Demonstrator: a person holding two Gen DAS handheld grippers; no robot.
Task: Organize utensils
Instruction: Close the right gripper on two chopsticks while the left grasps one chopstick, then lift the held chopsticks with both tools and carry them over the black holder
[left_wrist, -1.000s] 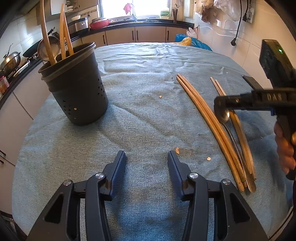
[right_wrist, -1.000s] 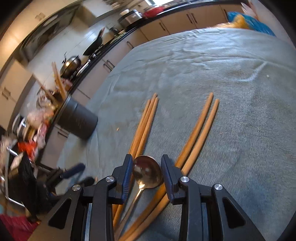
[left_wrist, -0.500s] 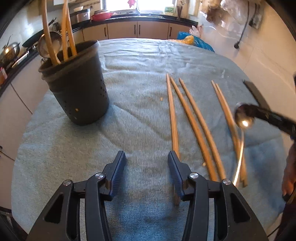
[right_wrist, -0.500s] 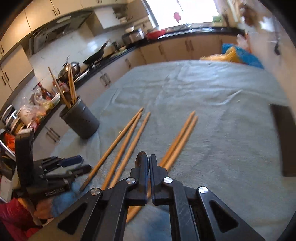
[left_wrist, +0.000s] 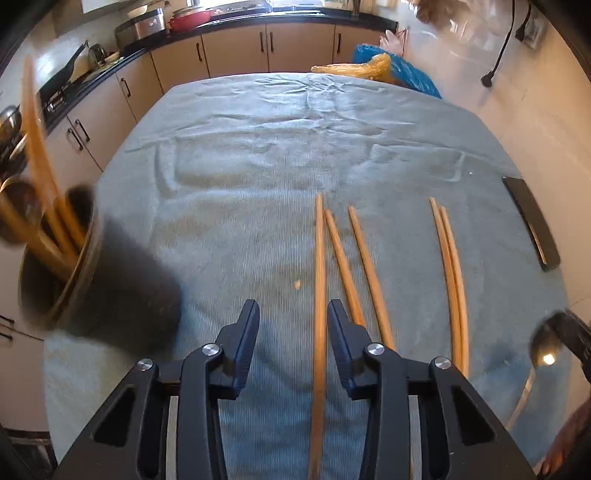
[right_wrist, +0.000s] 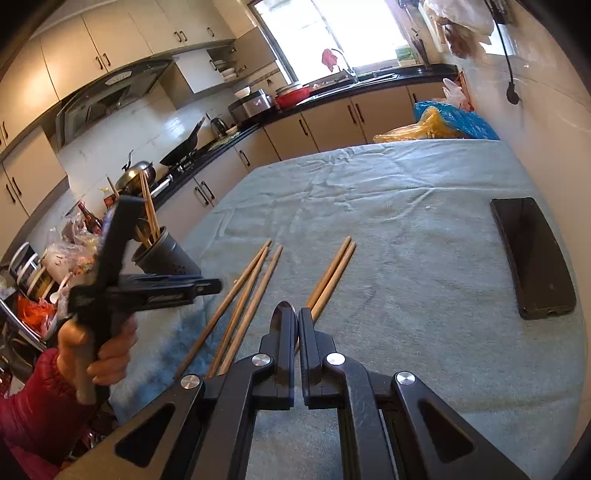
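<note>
My right gripper (right_wrist: 295, 321) is shut on a metal spoon (right_wrist: 281, 314) and holds it above the table; the spoon bowl also shows in the left wrist view (left_wrist: 546, 345). My left gripper (left_wrist: 291, 317) is open, with one long wooden chopstick (left_wrist: 319, 295) lying on the cloth between its fingers. Two more chopsticks (left_wrist: 364, 273) lie just right of it and a pair (left_wrist: 450, 266) further right. The dark utensil holder (left_wrist: 110, 280), with wooden utensils in it, stands at the left; it also shows in the right wrist view (right_wrist: 166, 254).
A grey cloth (left_wrist: 277, 147) covers the table. A black phone (right_wrist: 532, 254) lies at the table's right edge. Blue and yellow bags (left_wrist: 384, 70) sit beyond the far edge. Kitchen counters (left_wrist: 236, 33) run along the back and left.
The right gripper has lifted the spoon higher and back. The left gripper has moved right and forward, so one chopstick now lies between its fingers and the holder sits further left.
</note>
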